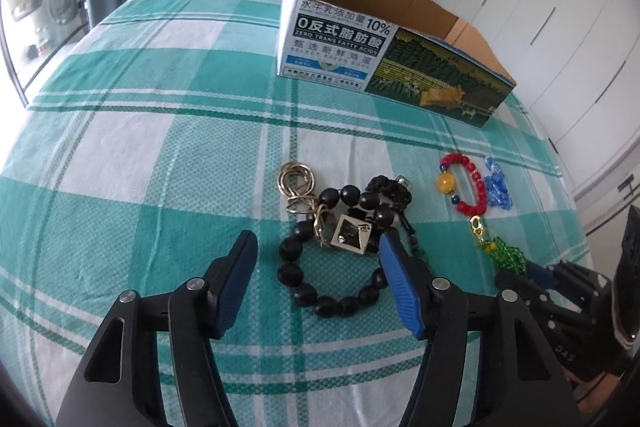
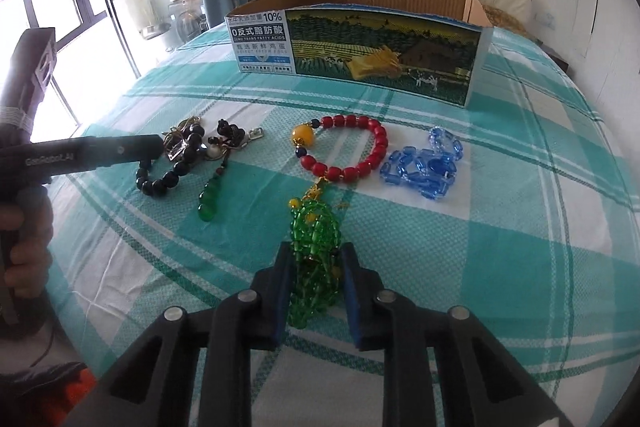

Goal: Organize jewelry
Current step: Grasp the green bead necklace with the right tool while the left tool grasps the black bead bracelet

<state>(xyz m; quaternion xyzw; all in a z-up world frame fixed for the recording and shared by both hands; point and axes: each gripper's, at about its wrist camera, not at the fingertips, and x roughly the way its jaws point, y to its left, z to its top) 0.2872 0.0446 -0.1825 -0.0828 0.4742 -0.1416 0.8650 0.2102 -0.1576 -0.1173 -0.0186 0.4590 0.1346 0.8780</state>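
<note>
Jewelry lies on a teal-checked cloth (image 1: 160, 131). My left gripper (image 1: 318, 247) is open, its fingers on either side of a black bead bracelet (image 1: 304, 293) tangled with a square silver pendant (image 1: 352, 235) and gold wire rings (image 1: 296, 181). My right gripper (image 2: 316, 259) is shut on a green bead strand (image 2: 316, 227); the strand also shows in the left wrist view (image 1: 508, 255). A red bead bracelet (image 2: 356, 147) with a yellow bead and a blue bead strand (image 2: 428, 167) lie beyond it. A green gourd pendant (image 2: 208, 203) lies to the left.
An open cardboard box (image 1: 384, 39) with printed sides stands at the far side of the cloth; it also shows in the right wrist view (image 2: 360, 39). White wardrobe doors (image 1: 560, 7) are to the right. A window is to the left.
</note>
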